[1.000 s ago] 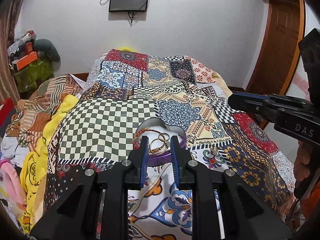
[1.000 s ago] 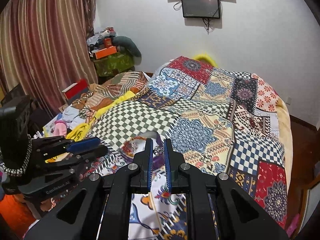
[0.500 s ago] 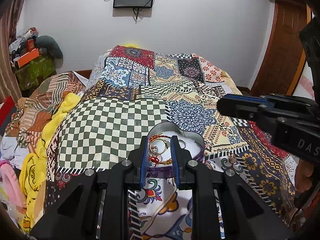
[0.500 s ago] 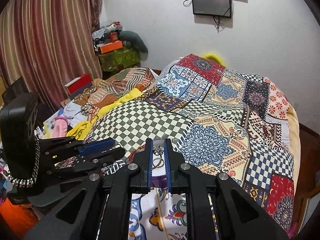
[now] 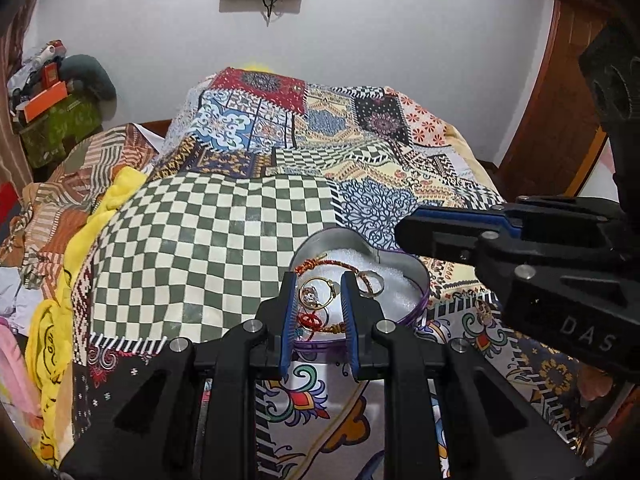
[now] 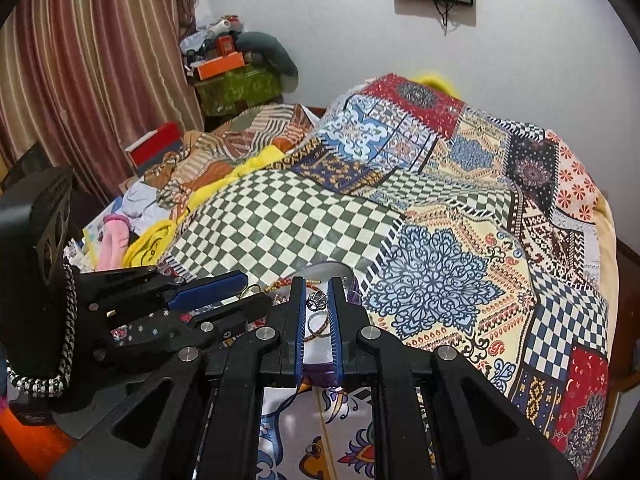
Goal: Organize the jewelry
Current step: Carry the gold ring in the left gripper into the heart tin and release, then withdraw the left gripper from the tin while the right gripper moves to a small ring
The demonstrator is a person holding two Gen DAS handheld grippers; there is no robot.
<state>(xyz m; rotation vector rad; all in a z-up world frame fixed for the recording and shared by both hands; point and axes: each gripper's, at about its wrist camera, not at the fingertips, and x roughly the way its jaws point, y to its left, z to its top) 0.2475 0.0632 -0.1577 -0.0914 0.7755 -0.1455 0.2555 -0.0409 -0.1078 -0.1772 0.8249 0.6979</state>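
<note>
A heart-shaped metal tin (image 5: 404, 258) with white foam lining sits on the patchwork bedspread. In it lie a red thread bracelet (image 5: 320, 266), gold rings (image 5: 320, 292) and a silver ring (image 5: 374, 280). My left gripper (image 5: 318, 280) is over the tin's near edge, jaws apart around a gold ring with a small silver ornament, not clearly gripping. My right gripper (image 6: 317, 284) is narrowly shut on a small silver ornament (image 6: 317, 300), held above the tin (image 6: 320, 270). The right gripper also shows at the right of the left wrist view (image 5: 416, 232).
A small piece of jewelry (image 5: 482, 312) lies on the bedspread right of the tin. Piled clothes and a yellow cloth (image 5: 80, 240) lie along the bed's left side. A wooden door (image 5: 556, 100) is at the right, curtains (image 6: 80, 60) at the left.
Both grippers have moved forward and down over the tin. The right gripper has carried the silver ornament above the tin's foam.
</note>
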